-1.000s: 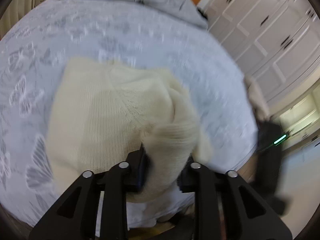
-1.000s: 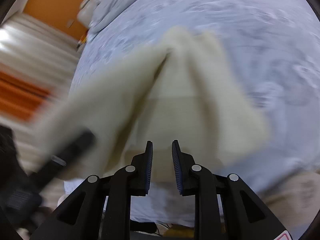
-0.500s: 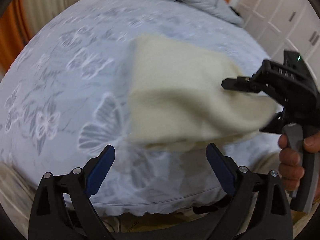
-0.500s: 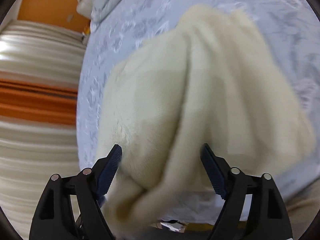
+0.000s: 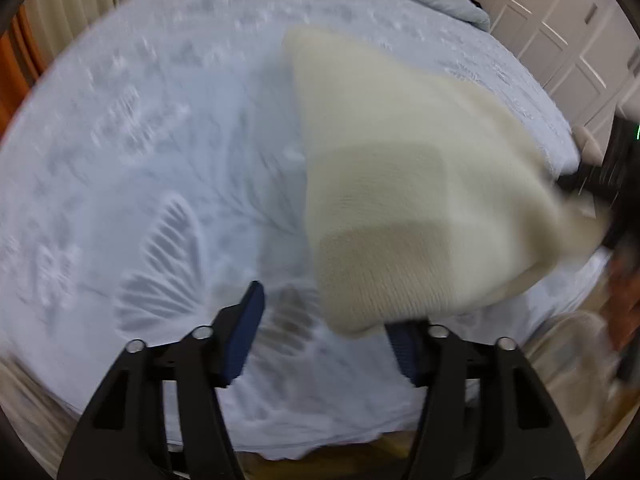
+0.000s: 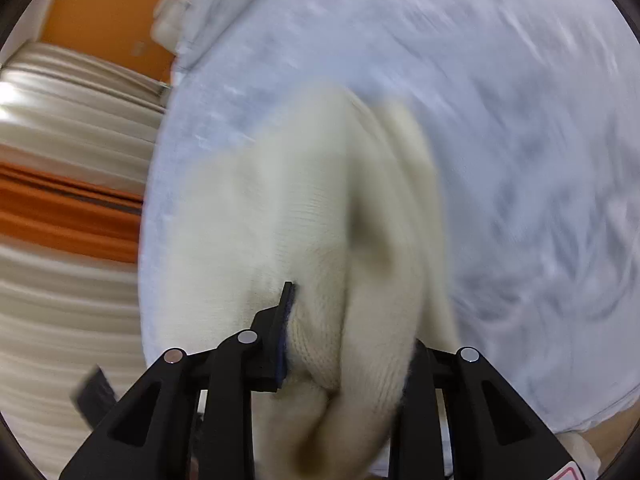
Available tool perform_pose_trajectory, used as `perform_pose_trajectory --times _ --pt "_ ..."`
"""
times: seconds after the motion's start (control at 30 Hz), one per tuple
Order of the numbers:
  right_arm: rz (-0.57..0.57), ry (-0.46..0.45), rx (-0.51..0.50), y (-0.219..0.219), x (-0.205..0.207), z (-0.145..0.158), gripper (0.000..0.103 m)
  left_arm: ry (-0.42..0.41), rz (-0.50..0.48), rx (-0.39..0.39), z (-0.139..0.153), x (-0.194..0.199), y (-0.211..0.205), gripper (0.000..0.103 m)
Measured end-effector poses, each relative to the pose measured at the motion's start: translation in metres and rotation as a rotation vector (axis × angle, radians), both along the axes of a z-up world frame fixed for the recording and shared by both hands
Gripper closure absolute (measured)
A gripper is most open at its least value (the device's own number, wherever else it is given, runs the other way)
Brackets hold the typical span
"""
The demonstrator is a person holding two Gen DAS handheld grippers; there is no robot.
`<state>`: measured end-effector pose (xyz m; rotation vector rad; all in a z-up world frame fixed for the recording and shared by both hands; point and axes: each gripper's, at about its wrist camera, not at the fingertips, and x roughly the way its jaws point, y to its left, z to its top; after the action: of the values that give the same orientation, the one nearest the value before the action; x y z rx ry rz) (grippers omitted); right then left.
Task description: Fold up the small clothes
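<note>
**A:** Report the surface ahead of your claws.

**B:** A bed point(image 5: 168, 168) with a pale floral cover fills both views, extending forward and to each side of my claws. White cupboards point(image 5: 568, 52) stand beyond it, to the upper right of my left claw.

**A:** Location of the garment?

**B:** The cream knit point(image 5: 400, 184) lies on the bed ahead and to the right of my left claw point(image 5: 326, 332). Its near edge overlaps the right finger; the left finger stands clear over bare cover.

**A:** Left claw state?

**B:** Released. The jaws have just been closing, but they stand apart and do not clamp the knit.

**A:** Right claw?

**B:** My right claw point(image 6: 348, 344) has just been closing and is clenched on a bunched fold of the knit point(image 6: 304, 216), which bulges between both fingers and spreads forward onto the bed point(image 6: 520, 120).
</note>
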<state>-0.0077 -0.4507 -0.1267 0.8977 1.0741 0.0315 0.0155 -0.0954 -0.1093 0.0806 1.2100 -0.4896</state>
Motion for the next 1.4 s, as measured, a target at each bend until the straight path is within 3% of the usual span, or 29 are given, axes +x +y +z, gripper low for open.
perform_pose_trajectory --times 0.03,0.07,0.17,0.27,0.3,0.33,0.37,0.47,0.53,0.57,0.6,0.67,0.7,0.8,0.83,0.9,1.0,1.07,1.1,1.17,1.23,1.27,1.4 --pt "-0.014 -0.020 0.019 0.001 -0.005 0.000 0.076 0.021 0.005 -0.001 -0.003 0.000 -0.001 0.067" --pt "-0.015 -0.027 0.021 0.003 -0.005 0.002 0.076 0.042 0.015 -0.014 -0.003 0.000 -0.002 0.071" --pt "0.003 -0.039 0.006 0.010 -0.011 0.010 0.064 0.014 0.022 -0.035 0.014 -0.008 -0.001 0.073" --pt "-0.016 -0.067 -0.005 0.021 -0.006 0.025 0.048 -0.069 -0.001 -0.016 0.032 -0.012 -0.005 0.069" --pt "-0.011 -0.073 -0.007 0.024 -0.005 0.026 0.048 -0.074 -0.003 -0.013 0.031 -0.011 -0.006 0.069" --pt "0.011 -0.054 -0.023 0.024 -0.002 0.024 0.057 -0.060 0.003 -0.017 0.027 -0.008 -0.006 0.069" --pt "0.031 -0.043 -0.052 0.022 0.008 0.022 0.079 -0.035 0.015 -0.018 0.021 -0.005 -0.005 0.069" --pt "0.009 -0.183 -0.063 0.018 -0.001 0.059 0.081 0.007 0.058 -0.034 0.014 0.001 0.000 0.075" --pt "-0.025 -0.233 -0.060 0.008 -0.013 0.076 0.081 0.000 0.029 -0.014 0.015 -0.001 -0.003 0.076" --pt "-0.037 -0.208 -0.086 0.006 -0.015 0.072 0.081 0.007 0.010 -0.005 0.013 -0.001 -0.005 0.076" --pt "-0.036 -0.149 -0.118 0.006 -0.013 0.060 0.081 0.016 0.010 0.001 0.010 -0.002 -0.008 0.076" --pt "0.032 0.049 -0.129 0.009 -0.005 0.007 0.077 0.044 0.027 0.018 0.002 0.000 -0.010 0.076" --pt "0.025 0.065 -0.100 0.010 -0.008 -0.004 0.079 0.064 0.039 0.037 -0.006 0.000 -0.010 0.076" --pt "-0.057 0.011 -0.116 0.004 -0.024 0.027 0.070 0.035 0.034 0.060 -0.007 -0.004 -0.009 0.073" --pt "-0.098 0.008 -0.187 0.004 -0.032 0.041 0.061 0.005 0.016 0.064 0.000 -0.008 -0.009 0.072" --pt "-0.138 -0.029 -0.344 0.014 -0.047 0.073 0.060 -0.040 -0.003 0.083 0.011 -0.015 -0.008 0.066" --pt "-0.018 -0.138 -0.353 0.045 -0.043 0.103 0.066 -0.074 0.002 0.070 0.027 -0.027 0.005 0.052" --pt "0.136 -0.196 -0.338 0.089 -0.028 0.115 0.082 -0.081 0.020 0.056 0.033 -0.032 0.015 0.044" --pt "0.197 -0.206 -0.346 0.107 -0.018 0.113 0.084 -0.086 0.044 0.052 0.037 -0.034 0.023 0.042" --pt "0.292 -0.172 -0.376 0.136 0.009 0.094 0.086 -0.083 0.072 0.047 0.041 -0.034 0.031 0.039" --pt "0.387 -0.029 -0.451 0.163 0.032 0.038 0.086 -0.069 0.102 0.050 0.046 -0.033 0.037 0.038" --pt "0.419 -0.006 -0.488 0.170 0.040 0.014 0.089 -0.072 0.107 0.047 0.047 -0.032 0.041 0.038" --pt "0.344 -0.017 -0.367 0.148 0.043 0.039 0.090 -0.104 0.112 0.053 0.059 -0.036 0.048 0.033"
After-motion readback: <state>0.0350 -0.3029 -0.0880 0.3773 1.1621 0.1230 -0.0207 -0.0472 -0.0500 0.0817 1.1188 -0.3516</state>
